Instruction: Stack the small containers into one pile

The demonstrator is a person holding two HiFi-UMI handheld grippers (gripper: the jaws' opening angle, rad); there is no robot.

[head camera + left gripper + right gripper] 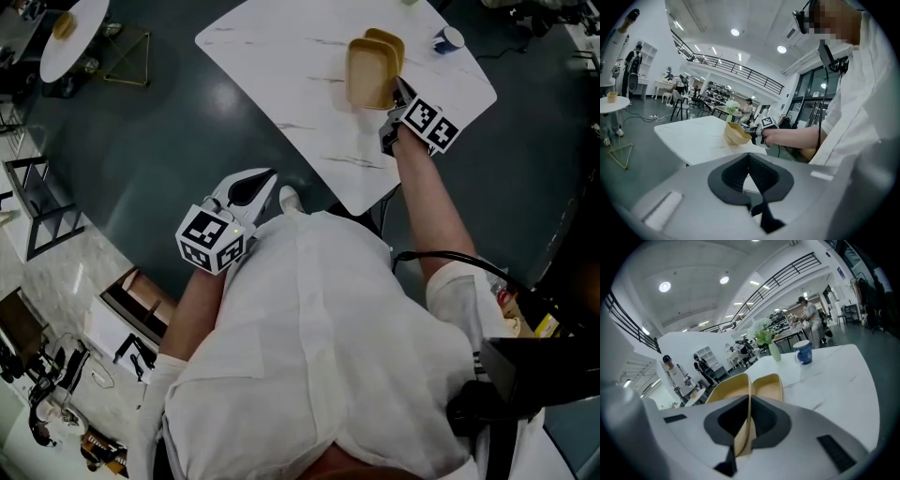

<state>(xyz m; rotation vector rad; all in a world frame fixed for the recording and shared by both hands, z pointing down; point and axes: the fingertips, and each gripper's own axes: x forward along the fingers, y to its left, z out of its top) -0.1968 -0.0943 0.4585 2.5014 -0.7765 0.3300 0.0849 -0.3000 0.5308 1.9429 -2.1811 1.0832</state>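
Two tan containers lie side by side on the white marble table. The nearer container has its wall pinched by my right gripper, which is shut on it; the second container sits just behind, touching it. In the right gripper view the held container is on the left, its wall running between the jaws of the right gripper, and the second container is on the right. My left gripper hangs off the table near my body, shut and empty. It sees the held container from afar.
A blue cup stands at the table's far right edge, beside a green vase with a plant. A round white table stands on the dark floor at top left. People stand in the background.
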